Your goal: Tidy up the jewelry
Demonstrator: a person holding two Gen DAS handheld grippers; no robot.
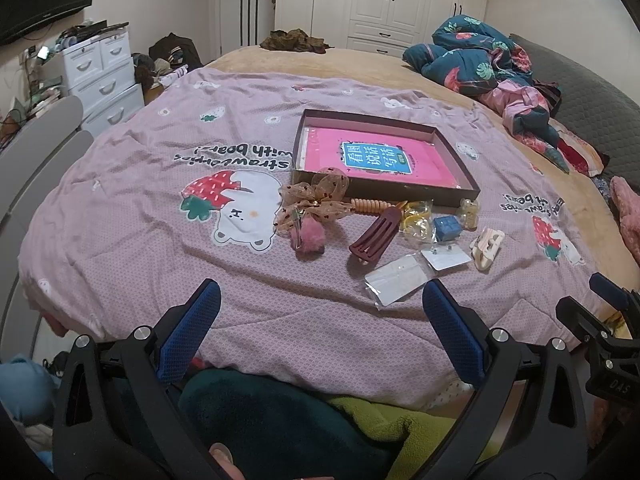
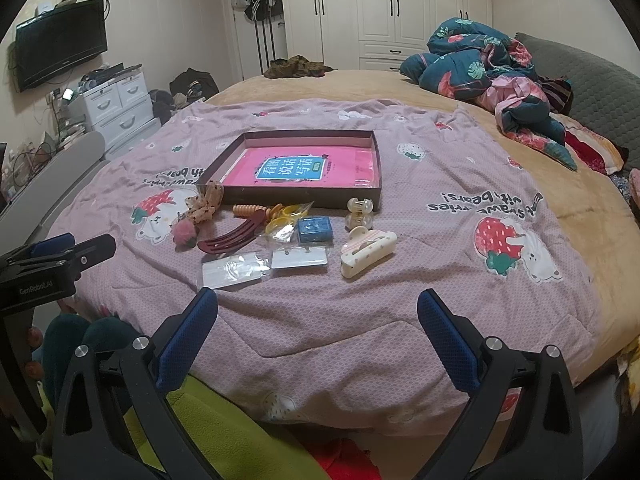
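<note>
On the pink quilt the jewelry lies in a loose row before the shallow box. From the left come the lace bow with a pink pompom just beside it, then the dark red hair clip, two clear packets, a blue box and the cream claw clip. The left gripper and the right gripper hover near the quilt's front edge — both with fingers wide apart, holding nothing.
</note>
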